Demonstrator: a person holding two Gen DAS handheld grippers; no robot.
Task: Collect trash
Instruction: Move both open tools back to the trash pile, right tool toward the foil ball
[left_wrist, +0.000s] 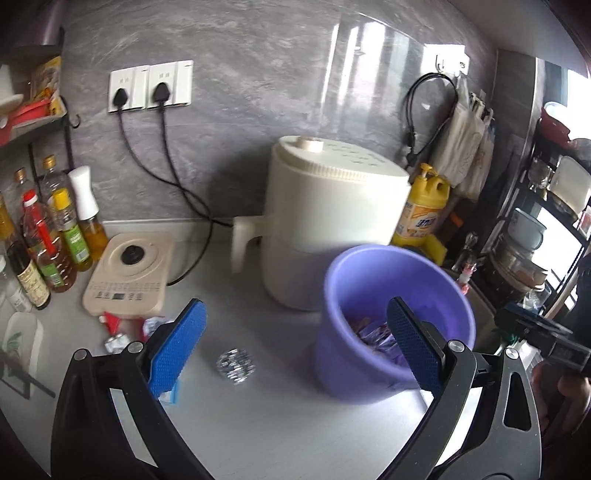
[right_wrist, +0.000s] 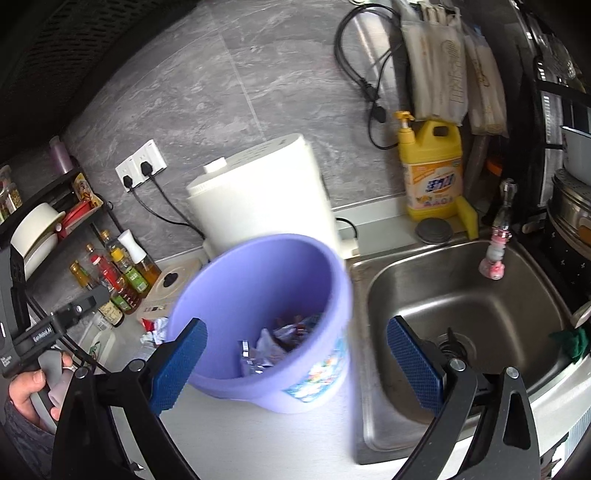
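Note:
A purple plastic bin (left_wrist: 395, 321) stands on the white counter, blurred, with several wrappers inside (right_wrist: 280, 343). A crumpled foil ball (left_wrist: 235, 365) lies on the counter left of the bin. More wrappers, red and silvery (left_wrist: 122, 332), lie in front of the beige cooktop. A blue wrapper piece (left_wrist: 171, 395) shows under the left finger pad. My left gripper (left_wrist: 295, 350) is open above the counter, its right pad in front of the bin. My right gripper (right_wrist: 295, 365) is open, straddling the bin's near rim, with nothing held.
A white appliance (left_wrist: 332, 225) stands behind the bin. Oil and sauce bottles (left_wrist: 48, 236) crowd the left side. A beige induction cooktop (left_wrist: 129, 273) lies near them. A steel sink (right_wrist: 461, 306) sits right of the bin, with yellow detergent (right_wrist: 432, 173) behind it.

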